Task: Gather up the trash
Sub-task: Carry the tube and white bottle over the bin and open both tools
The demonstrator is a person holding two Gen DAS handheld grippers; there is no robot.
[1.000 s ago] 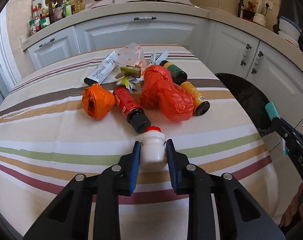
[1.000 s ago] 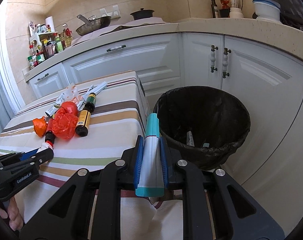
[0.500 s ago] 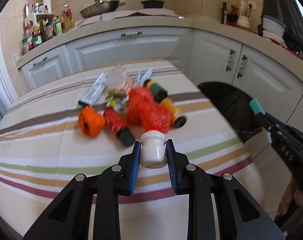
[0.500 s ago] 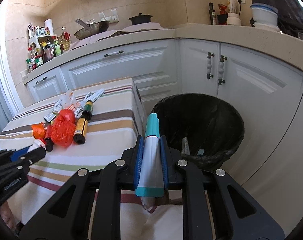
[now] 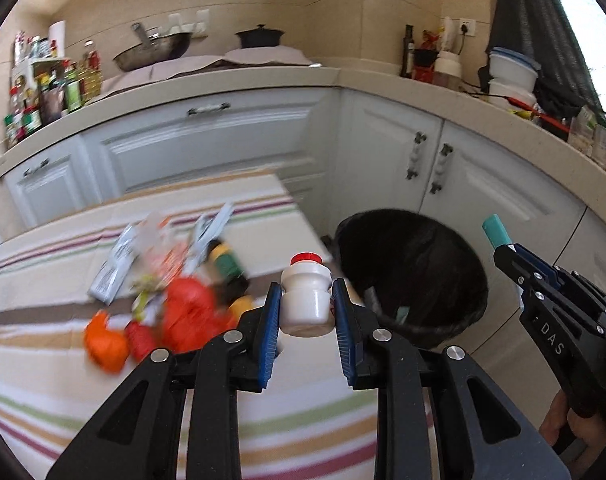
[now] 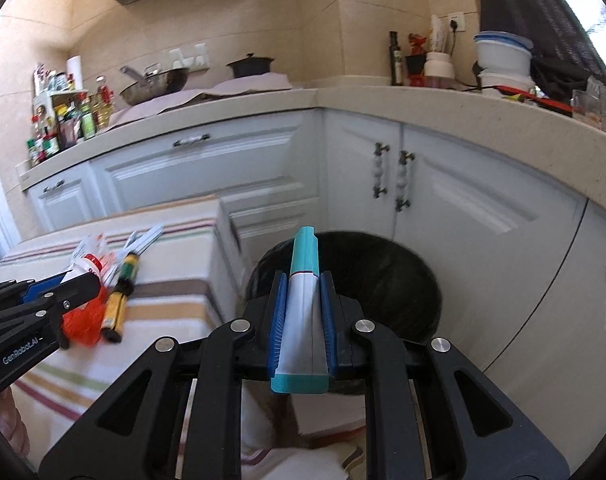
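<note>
My left gripper (image 5: 306,300) is shut on a small white bottle with a red cap (image 5: 306,294), held upright above the striped table's right edge. My right gripper (image 6: 301,292) is shut on a white and teal tube (image 6: 301,312), its teal tip pointing over the black-lined trash bin (image 6: 383,276). That bin (image 5: 419,276) stands on the floor to the right of the table. In the left wrist view the right gripper (image 5: 503,246) hangs beside the bin's right side. In the right wrist view the left gripper (image 6: 81,276) shows at the left with the bottle.
A pile of trash lies on the striped tablecloth (image 5: 263,420): red plastic bag (image 5: 191,316), orange wad (image 5: 103,340), brown bottles (image 6: 115,312), a flat tube (image 5: 115,264), wrappers. White cabinets (image 5: 443,168) and a cluttered counter (image 6: 443,104) curve around behind. A hand (image 5: 571,428) holds the right gripper.
Both grippers have risen and swung right toward the bin, each keeping its object. The bin now sits nearer the middle of both views, and the trash pile has slid left.
</note>
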